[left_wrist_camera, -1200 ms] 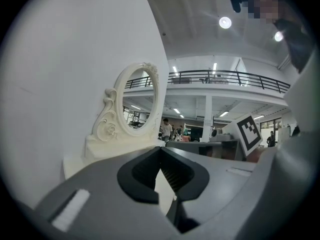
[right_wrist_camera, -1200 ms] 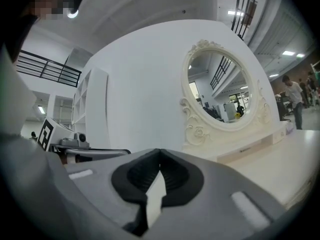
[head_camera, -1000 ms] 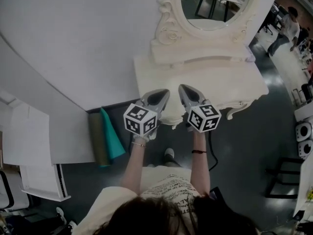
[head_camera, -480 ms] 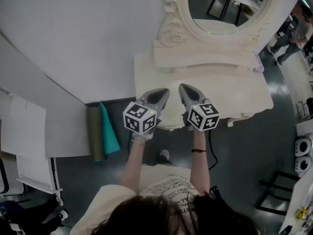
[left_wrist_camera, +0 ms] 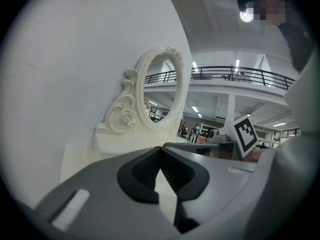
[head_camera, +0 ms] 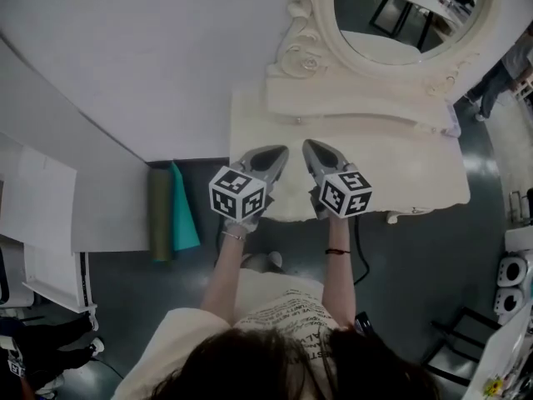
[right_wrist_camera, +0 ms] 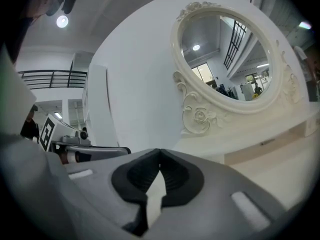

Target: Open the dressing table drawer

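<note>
Seen from above, a person stands at a cream dressing table with a two-jaw tool in each hand. The left tool and the right tool lie side by side, near each other but apart. Both point away from the person toward the oval mirror.

In the left gripper view, the left tool's dark ribbed pads meet at their tips with nothing between them. In the right gripper view, the right tool is likewise closed to the tips and holds nothing.

Both tools' tips sit over the front left part of the table's pale surface, just past its front edge. Their marker cubes overhang that edge on the person's side. Whether either tool touches the surface cannot be told.

The drawer is hidden in every view. From above, the top's overhanging front edge covers the table's front face, below and just behind the tools. Both gripper views look over the top toward the carved mirror frame.

The mirror's upper part is cut off at the top of the head view. On the dark floor left of the table lie an olive roll and a teal roll.
</note>
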`<state>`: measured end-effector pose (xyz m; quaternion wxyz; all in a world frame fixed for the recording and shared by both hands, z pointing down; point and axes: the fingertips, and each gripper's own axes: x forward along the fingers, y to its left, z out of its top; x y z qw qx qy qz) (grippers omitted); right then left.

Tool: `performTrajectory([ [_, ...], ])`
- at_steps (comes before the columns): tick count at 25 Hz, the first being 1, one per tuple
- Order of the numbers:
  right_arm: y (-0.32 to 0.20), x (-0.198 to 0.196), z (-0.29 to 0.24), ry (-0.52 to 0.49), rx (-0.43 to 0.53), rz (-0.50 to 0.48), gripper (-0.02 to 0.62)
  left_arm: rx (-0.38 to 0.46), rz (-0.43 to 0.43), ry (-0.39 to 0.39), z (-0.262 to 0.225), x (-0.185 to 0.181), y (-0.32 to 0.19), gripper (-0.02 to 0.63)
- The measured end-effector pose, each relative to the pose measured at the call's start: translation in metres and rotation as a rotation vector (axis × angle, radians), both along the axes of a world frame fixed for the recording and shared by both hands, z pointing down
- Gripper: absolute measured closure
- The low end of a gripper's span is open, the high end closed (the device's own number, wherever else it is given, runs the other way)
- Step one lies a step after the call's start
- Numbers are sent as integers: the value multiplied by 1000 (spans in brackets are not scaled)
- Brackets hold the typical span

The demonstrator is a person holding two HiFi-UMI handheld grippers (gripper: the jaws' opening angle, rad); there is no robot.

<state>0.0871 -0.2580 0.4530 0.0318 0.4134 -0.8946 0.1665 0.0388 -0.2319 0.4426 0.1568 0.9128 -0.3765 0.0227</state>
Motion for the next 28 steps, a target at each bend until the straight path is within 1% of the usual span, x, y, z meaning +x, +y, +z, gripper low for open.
performTrajectory([
  [6,-14,0,15,5,-35,-11,592,-48,-19,15,15,1,-11,606],
  [9,-22,0,20,-4,-53,-15,592,-68,-25,7,22,1,-17,607],
  [17,-45,3,37,21,-91,55,592,-119,-36,4,38,-7,-30,607],
  [24,-57,-2,57,41,-150,68,592,-174,-38,-8,57,-14,-39,607],
  [28,-65,-4,67,45,-174,84,591,-195,-31,3,65,-16,-45,606],
])
